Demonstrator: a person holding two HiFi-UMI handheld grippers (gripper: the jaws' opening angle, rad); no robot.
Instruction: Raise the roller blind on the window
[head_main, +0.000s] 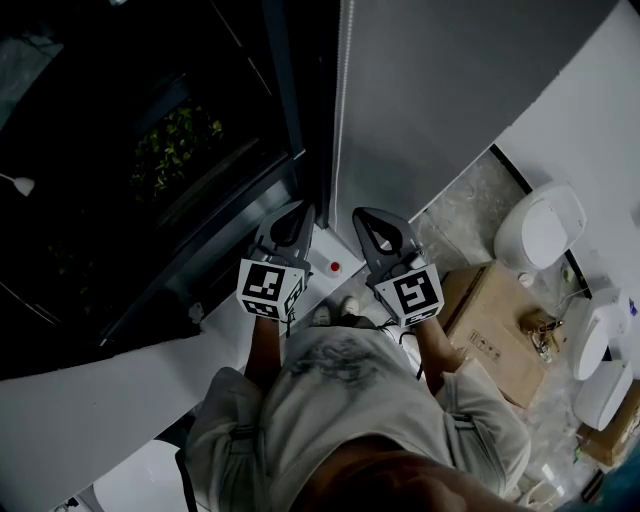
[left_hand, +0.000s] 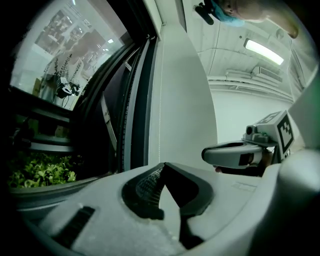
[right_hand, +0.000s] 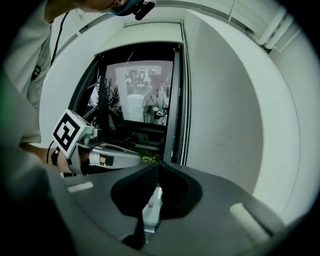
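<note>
The dark window stands bare, with no blind fabric over the glass. A white bead chain hangs along the frame's right edge, seen as two strands. My left gripper is raised just left of the chain and my right gripper just right of it. The left gripper's jaws meet at the tips, and a thin beaded line runs down to them; whether it is pinched I cannot tell. The right gripper's jaws are also closed, left of the chain.
Green plants show beyond the glass. A small red object lies on the white sill. A cardboard box and white ceramic fixtures stand on the floor at right. A grey wall panel rises right of the chain.
</note>
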